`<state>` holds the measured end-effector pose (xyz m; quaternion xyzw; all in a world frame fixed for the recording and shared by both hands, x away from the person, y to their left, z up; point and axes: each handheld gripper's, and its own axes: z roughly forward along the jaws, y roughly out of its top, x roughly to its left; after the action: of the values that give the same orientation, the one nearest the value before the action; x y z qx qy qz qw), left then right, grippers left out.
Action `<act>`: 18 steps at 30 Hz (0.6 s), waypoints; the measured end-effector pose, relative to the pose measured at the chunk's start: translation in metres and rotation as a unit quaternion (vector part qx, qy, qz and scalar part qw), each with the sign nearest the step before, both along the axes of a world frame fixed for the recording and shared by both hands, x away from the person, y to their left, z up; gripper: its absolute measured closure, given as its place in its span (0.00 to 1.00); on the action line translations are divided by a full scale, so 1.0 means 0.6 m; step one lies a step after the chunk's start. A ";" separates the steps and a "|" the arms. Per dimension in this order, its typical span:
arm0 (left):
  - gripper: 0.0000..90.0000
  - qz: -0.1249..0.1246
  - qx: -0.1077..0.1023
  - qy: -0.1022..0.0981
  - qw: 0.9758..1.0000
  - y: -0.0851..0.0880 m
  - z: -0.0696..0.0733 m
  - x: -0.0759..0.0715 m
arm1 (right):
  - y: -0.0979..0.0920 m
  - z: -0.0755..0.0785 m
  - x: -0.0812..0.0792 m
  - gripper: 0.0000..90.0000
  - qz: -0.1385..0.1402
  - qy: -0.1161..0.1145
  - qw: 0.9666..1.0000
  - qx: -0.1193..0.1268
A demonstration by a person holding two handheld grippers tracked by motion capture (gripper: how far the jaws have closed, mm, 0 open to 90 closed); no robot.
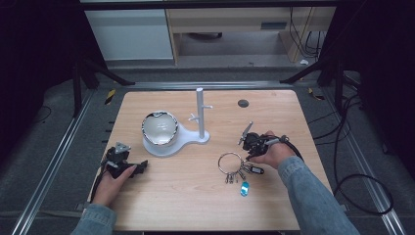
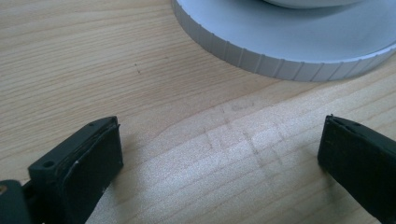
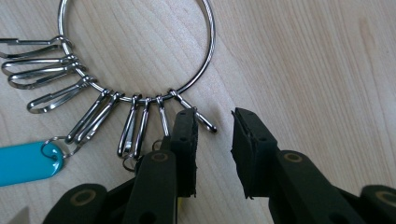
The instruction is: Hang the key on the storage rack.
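Observation:
A large metal key ring [image 1: 230, 163] [image 3: 140, 56] lies flat on the wooden table [image 1: 195, 205], with several silver snap clips [image 3: 133, 126] strung on it. A blue tag [image 1: 244, 188] [image 3: 25, 163] and a black tag [image 1: 255, 170] hang from clips. My right gripper [image 1: 247, 154] [image 3: 215, 119] is open by a narrow gap, low over the table at the ring's edge. The end of one clip [image 3: 205, 120] lies just ahead of that gap, ungripped. My left gripper [image 1: 142, 166] [image 2: 219, 158] rests open wide near the table's left side, with only bare wood between its pads [image 2: 93, 158].
A white stand [image 1: 200, 115] with an upright post and small pegs sits mid-table. Its round ribbed base [image 1: 159, 147] [image 2: 289, 46] carries a shiny metal bowl [image 1: 159, 128] and lies just ahead of the left gripper. A dark round grommet [image 1: 243, 103] sits at the far right.

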<state>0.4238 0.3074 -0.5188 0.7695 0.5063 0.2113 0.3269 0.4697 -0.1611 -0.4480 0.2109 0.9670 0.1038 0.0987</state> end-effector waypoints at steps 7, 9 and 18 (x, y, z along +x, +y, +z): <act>0.00 0.000 0.000 0.000 1.000 0.000 0.000 0.000 | 0.006 -0.011 0.010 0.79 0.015 0.016 1.000 -0.012; 0.00 0.000 0.000 0.000 1.000 0.000 0.000 0.000 | 0.007 -0.013 0.009 0.80 0.022 0.020 0.999 -0.018; 0.00 0.000 0.000 0.000 1.000 0.000 0.000 0.000 | 0.008 -0.018 0.006 0.83 0.035 0.029 0.999 -0.027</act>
<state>0.4238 0.3074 -0.5188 0.7696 0.5062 0.2113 0.3269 0.4735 -0.1563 -0.4586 0.1773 0.9786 0.0752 0.0726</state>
